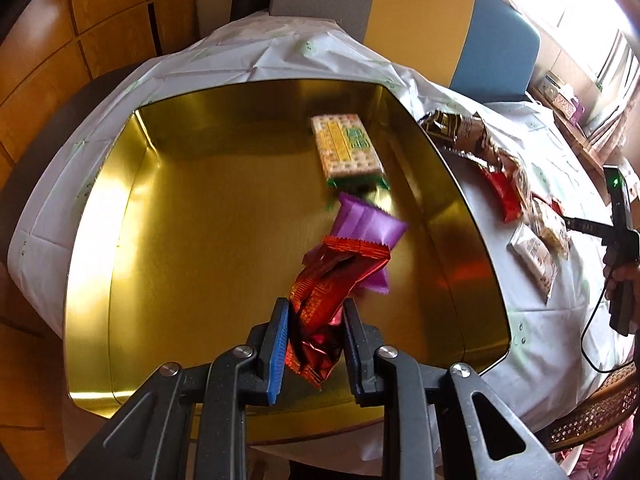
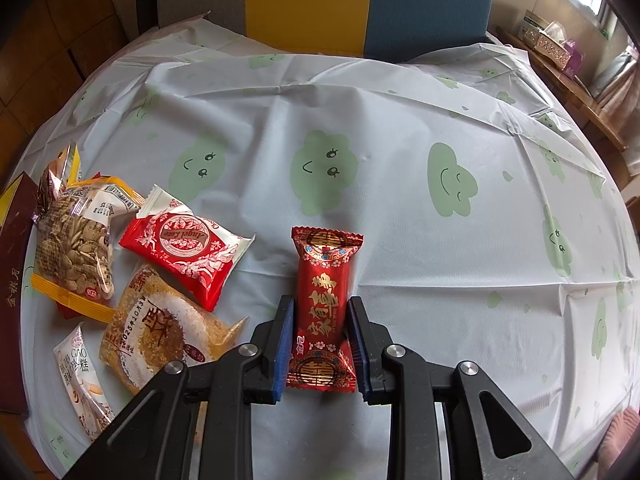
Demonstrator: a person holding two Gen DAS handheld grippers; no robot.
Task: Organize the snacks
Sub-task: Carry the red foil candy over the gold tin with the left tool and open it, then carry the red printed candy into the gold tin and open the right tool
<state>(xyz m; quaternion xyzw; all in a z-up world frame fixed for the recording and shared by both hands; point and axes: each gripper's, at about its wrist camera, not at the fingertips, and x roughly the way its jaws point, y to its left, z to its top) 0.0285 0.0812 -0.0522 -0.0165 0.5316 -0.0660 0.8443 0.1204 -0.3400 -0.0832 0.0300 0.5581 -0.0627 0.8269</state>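
Note:
In the left wrist view my left gripper [image 1: 316,308] is shut on a crinkled red-orange foil snack packet [image 1: 332,292] and holds it over the open gold tin [image 1: 96,240]. A purple packet [image 1: 366,226] and a cracker pack with green ends [image 1: 346,148] lie in the tin. In the right wrist view my right gripper [image 2: 320,306] is shut on a red packet with gold characters [image 2: 322,296] that rests on the tablecloth. The right gripper also shows in the left wrist view [image 1: 616,232], beside the loose snacks.
Loose snacks lie left of the right gripper: a red-and-white packet [image 2: 184,248], a sunflower-seed bag [image 2: 76,240], a round cake packet [image 2: 160,328], a white packet [image 2: 82,380]. A dark red lid [image 2: 12,280] lies at far left. A chair back [image 2: 360,0] stands behind the table.

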